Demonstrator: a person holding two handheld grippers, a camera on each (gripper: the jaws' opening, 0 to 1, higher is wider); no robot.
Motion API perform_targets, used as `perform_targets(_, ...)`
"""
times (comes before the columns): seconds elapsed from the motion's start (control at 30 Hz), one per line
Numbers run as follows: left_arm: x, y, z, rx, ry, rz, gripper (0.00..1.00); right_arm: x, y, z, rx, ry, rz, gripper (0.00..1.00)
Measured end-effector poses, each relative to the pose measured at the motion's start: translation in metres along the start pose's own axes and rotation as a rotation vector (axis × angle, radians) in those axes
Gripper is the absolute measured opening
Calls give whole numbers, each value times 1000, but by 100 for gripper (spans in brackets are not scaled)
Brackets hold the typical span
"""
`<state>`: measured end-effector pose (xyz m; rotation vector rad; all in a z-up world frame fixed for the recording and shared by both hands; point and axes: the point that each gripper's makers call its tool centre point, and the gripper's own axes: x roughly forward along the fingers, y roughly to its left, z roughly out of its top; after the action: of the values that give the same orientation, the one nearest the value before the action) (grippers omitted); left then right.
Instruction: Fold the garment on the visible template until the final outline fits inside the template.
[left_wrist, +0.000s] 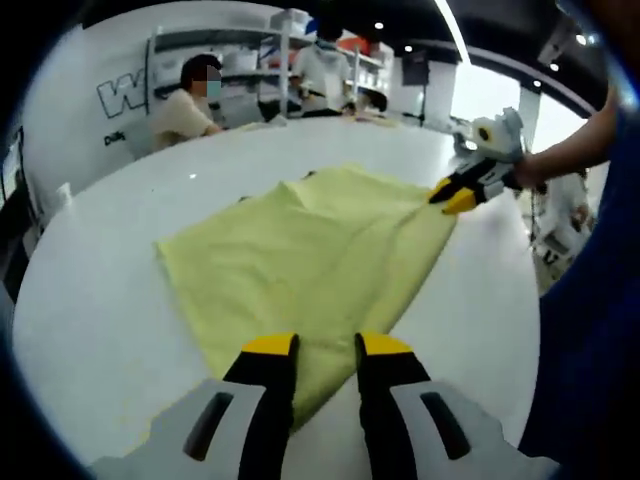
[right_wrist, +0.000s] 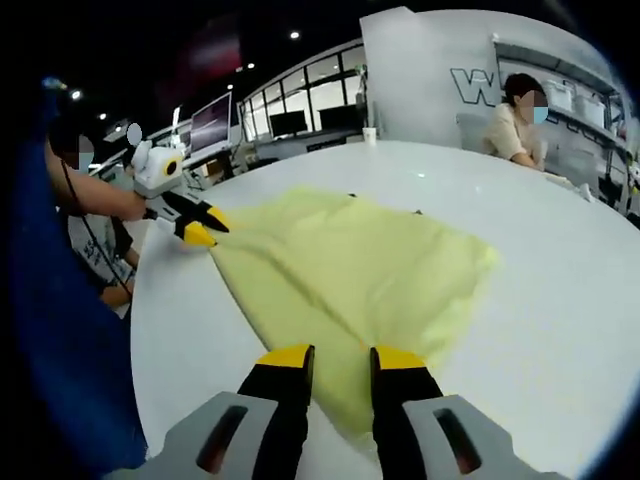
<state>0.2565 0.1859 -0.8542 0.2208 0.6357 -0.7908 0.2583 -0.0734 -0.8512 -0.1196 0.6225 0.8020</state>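
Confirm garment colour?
Plain pale yellow garment, no pattern; clearest in the right gripper view.

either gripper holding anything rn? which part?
Both appear to hold the yellow garment: left gripper at one corner, right gripper at another, cloth pulled taut between them.

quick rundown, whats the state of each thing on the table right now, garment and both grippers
yellow garment: lying on the white table, partly folded, pulled to a point at two corners, some wrinkles.
left gripper: jaws close together over the garment's near corner; a firm pinch cannot be confirmed.
right gripper: jaws likewise close together over the opposite corner; grip unclear.
template: no outline can be made out around the garment.
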Motion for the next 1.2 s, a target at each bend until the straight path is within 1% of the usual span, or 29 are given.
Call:
perform_targets(0.07,-6,1,-4,7,9,10,19,-3,-3,0,-4,3,-8,20)
perform_targets(0.13,-8,1,-4,3,9,12,18,-4,-4,-1,-7,6,-10,19)
perform_targets(0.17,-12,7,-6,-1,10,16,17,-7,-7,-2,-10,9,-13,19)
perform_targets(0.2,-13,8,-7,-2,11,18,15,-8,-6,-2,-10,9,-15,19)
perform_targets(0.27,-17,12,-7,-20,12,29,14,-13,-13,-4,-9,13,-27,19)
perform_targets(0.37,-25,16,-1,-62,12,59,15,-22,-24,-9,29,50,-89,27)
perform_targets(0.43,-28,19,3,-66,-7,74,20,-25,-26,-5,30,28,-92,26)
perform_targets(0.47,-30,24,9,-75,-26,88,21,-26,-28,3,45,-4,-107,25)
perform_targets(0.57,-28,28,16,-82,-35,89,19,-22,-27,14,45,-22,-108,25)
perform_targets(0.6,-26,30,20,-81,-35,89,19,-19,-27,20,34,-28,-111,24)
perform_targets(0.67,-13,38,31,-75,-46,91,19,-5,-27,38,31,-56,-105,23)
perform_targets(0.73,-2,39,50,-71,-69,83,18,10,-28,53,29,-82,-95,22)
perform_targets(0.77,8,39,66,-48,-80,71,18,25,-29,64,17,-93,-85,22)
perform_targets(0.83,17,39,74,-36,-82,61,18,35,-27,71,13,-97,-76,20)
perform_targets(0.9,38,40,88,-6,-78,31,18,55,-22,85,-12,-95,-56,20)
perform_targets(0.93,41,41,89,-3,-74,28,18,58,-22,87,-12,-94,-53,20)
perform_targets(0.97,54,44,93,16,-60,16,18,70,-28,94,-12,-91,-45,20)
perform_targets(1.03,62,45,97,18,-49,14,18,78,-31,99,-14,-91,-41,20)
perform_targets(1.07,70,48,103,25,-52,14,18,88,-37,101,-7,-87,-39,20)
perform_targets(1.13,79,54,110,15,-54,7,18,96,-37,109,9,-97,-30,20)
perform_targets(1.17,83,56,113,16,-56,-1,18,102,-45,111,10,-98,-24,20)
perform_targets(1.2,93,54,117,28,-55,-11,18,106,-46,111,7,-94,-21,20)
